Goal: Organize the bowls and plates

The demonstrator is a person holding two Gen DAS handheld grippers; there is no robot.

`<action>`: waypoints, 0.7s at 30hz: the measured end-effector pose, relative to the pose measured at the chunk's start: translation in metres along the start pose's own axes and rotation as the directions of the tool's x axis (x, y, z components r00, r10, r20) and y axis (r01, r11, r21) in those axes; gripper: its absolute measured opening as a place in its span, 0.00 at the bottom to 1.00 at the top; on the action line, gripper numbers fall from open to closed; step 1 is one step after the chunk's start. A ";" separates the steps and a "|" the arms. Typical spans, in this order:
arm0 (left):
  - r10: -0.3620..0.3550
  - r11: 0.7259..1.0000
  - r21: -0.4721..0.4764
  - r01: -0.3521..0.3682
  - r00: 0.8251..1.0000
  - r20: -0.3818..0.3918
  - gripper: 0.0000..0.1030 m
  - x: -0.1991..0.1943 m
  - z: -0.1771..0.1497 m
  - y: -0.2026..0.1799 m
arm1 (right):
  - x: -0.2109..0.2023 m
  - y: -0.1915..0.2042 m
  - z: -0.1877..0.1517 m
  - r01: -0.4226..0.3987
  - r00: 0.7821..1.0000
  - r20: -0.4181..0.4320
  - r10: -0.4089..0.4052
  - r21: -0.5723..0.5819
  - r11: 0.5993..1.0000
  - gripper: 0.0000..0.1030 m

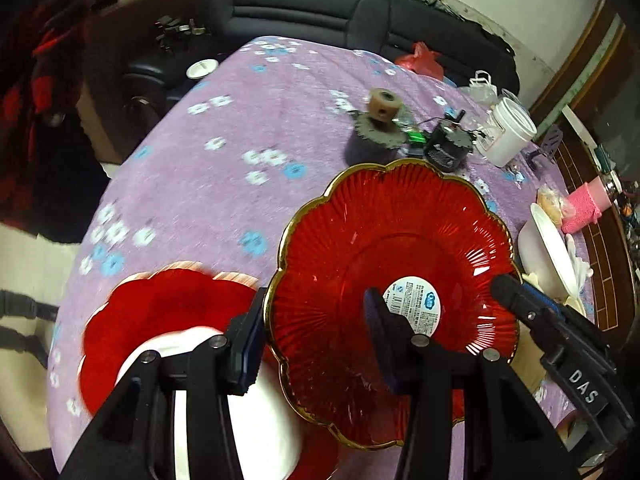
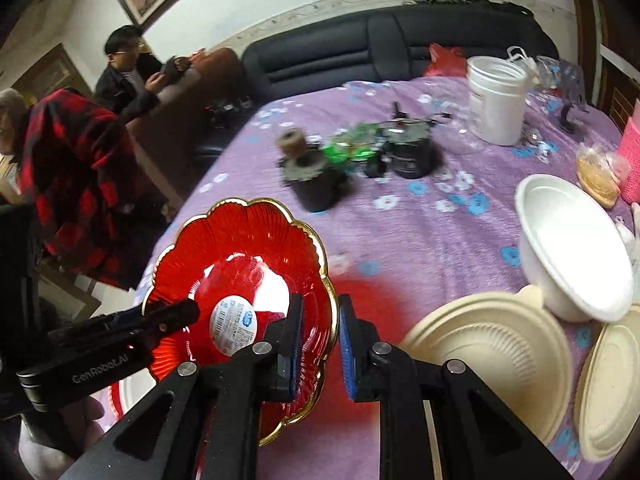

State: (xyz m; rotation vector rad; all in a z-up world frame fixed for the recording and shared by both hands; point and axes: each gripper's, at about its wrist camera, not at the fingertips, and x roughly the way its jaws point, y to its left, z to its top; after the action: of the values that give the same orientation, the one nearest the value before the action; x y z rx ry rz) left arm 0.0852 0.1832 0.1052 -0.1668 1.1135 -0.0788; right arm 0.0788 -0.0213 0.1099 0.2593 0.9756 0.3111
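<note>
red plate (image 1: 384, 248) is seen tilted, lifted off the purple tablecloth (image 1: 224, 128) | left gripper (image 1: 316, 332): jaws part-closed, plate rim gripped between them | right gripper (image 2: 318, 350): jaws drawn narrow, opposite rim pinched | cream plates (image 2: 492, 360) and white bowl (image 2: 576, 256) are noted right of right gripper | second red plate (image 1: 160, 312) is noted below left gripper

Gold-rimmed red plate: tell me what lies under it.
Beneath it lies a second red plate on the purple tablecloth, with a white dish resting on it. The gold-rimmed red plate itself hides the rest of both.
</note>
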 end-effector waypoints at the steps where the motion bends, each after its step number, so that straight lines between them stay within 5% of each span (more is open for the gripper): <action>1: 0.006 1.000 -0.012 -0.006 1.000 0.004 0.44 -0.006 -0.007 0.010 | -0.001 0.008 -0.003 -0.012 1.000 -0.001 0.012 -0.010 1.000 0.18; 12: 0.072 0.989 -0.135 -0.066 0.997 0.038 0.45 -0.046 -0.063 0.089 | 0.019 0.088 -0.047 -0.097 0.994 -0.068 0.090 -0.119 0.988 0.18; 21: 0.113 0.979 -0.169 -0.112 0.994 -0.002 0.45 -0.033 -0.086 0.118 | 0.044 0.108 -0.068 -0.107 0.988 -0.125 0.092 -0.115 0.988 0.19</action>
State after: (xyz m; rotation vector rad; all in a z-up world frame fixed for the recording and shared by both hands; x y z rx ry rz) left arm -0.0093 0.2959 0.0773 -0.2551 1.1195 0.1181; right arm 0.0292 0.1003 0.0772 0.1804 1.0588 0.4804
